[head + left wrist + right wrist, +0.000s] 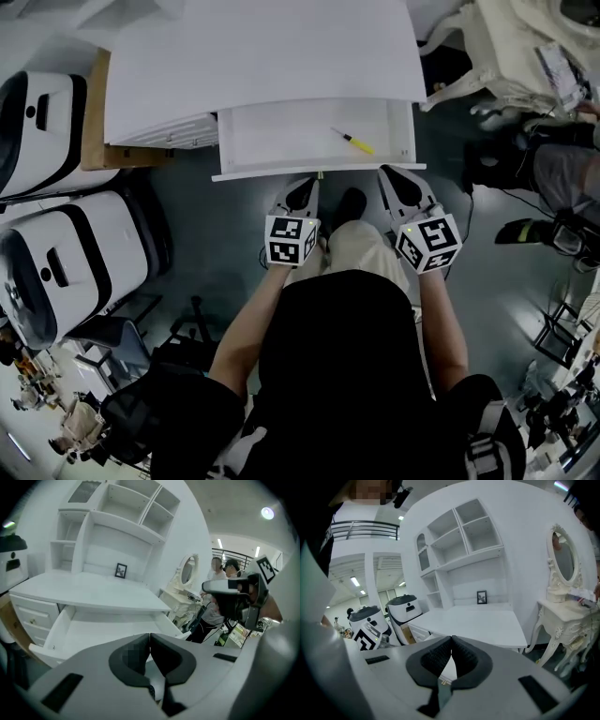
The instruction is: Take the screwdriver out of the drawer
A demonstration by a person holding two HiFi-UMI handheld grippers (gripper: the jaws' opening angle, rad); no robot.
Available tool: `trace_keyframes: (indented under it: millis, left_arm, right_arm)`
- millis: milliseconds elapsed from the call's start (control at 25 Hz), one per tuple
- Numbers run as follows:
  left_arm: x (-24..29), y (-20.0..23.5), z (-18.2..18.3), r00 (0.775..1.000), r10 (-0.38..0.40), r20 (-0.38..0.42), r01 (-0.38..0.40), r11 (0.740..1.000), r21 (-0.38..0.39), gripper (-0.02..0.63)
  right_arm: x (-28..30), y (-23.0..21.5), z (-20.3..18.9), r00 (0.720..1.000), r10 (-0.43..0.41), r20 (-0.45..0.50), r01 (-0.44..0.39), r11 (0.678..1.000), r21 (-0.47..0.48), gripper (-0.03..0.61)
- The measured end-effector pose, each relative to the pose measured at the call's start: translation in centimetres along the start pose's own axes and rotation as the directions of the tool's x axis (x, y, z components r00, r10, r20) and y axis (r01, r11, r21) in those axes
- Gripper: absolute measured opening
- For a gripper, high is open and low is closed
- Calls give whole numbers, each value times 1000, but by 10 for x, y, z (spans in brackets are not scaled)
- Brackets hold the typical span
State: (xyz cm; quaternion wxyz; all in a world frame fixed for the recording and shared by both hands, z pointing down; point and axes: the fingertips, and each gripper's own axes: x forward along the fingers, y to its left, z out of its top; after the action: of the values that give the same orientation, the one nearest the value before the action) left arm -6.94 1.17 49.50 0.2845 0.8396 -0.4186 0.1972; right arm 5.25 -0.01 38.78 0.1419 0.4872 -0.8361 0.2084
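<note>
White desk, its drawer pulled open. Left gripper and right gripper sit just in front of the drawer front, both with jaws pressed together, nothing between. Yellow-handled screwdriver lies inside the drawer, right half.

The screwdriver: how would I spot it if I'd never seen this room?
Find the big white desk and the open drawer pulled out below its top. The screwdriver lies slanted on the drawer's floor, toward the right end. It is the only thing visible in there, thin, with a yellow handle.
</note>
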Motion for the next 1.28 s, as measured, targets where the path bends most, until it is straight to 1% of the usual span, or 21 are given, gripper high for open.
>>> trace_keyframes:
  millis: [120, 240, 360, 440, 520, 560, 720, 800, 920, 1120, 1280]
  left_arm:
    - [-12, -7, 18, 999, -42, 14, 42, 999, -5, 25]
    - [-21, -17, 32, 997, -75, 27, 76, 997, -16, 23]
    - [-24, -23, 44, 996, -82, 46, 83, 996, -38, 25]
    - [-23, -22, 53, 995, -81, 58, 84, 995, -53, 25]
    - [-19, -19, 58, 995, -73, 65, 77, 995, -66, 25]
    - [-14, -18, 60, 996, -65, 65, 70, 995, -75, 25]
    - [3, -15, 66, 998, -18, 62, 25, 993, -116, 25]
    - [10, -14, 69, 998, 14, 61, -6, 991, -132, 25]
    - [17, -12, 73, 997, 58, 56, -48, 986, -160, 25]
    - [40, -4, 66, 994, 107, 27, -99, 975, -201, 25]
    - [49, -4, 57, 989, 145, 8, -139, 961, -239, 25]
  right_arm:
    - [9, 0, -3, 999, 12, -46, -14, 999, -43, 18]
    - [23, -6, -12, 992, 23, -124, -36, 994, -106, 18]
    - [42, -16, -20, 977, 47, -206, -81, 984, -161, 18]
    - [59, -22, -25, 963, 65, -262, -119, 974, -195, 18]
    - [75, -30, -35, 943, 82, -323, -158, 963, -217, 23]
    - [82, -36, -42, 931, 89, -353, -177, 958, -224, 39]
    - [110, -61, -69, 887, 114, -447, -245, 937, -248, 43]
    - [122, -70, -82, 864, 132, -485, -280, 928, -247, 48]
    - [142, -83, -103, 826, 152, -543, -333, 909, -251, 75]
    - [179, -102, -138, 765, 179, -618, -413, 873, -258, 83]
    - [199, -108, -171, 710, 197, -676, -452, 863, -224, 95]
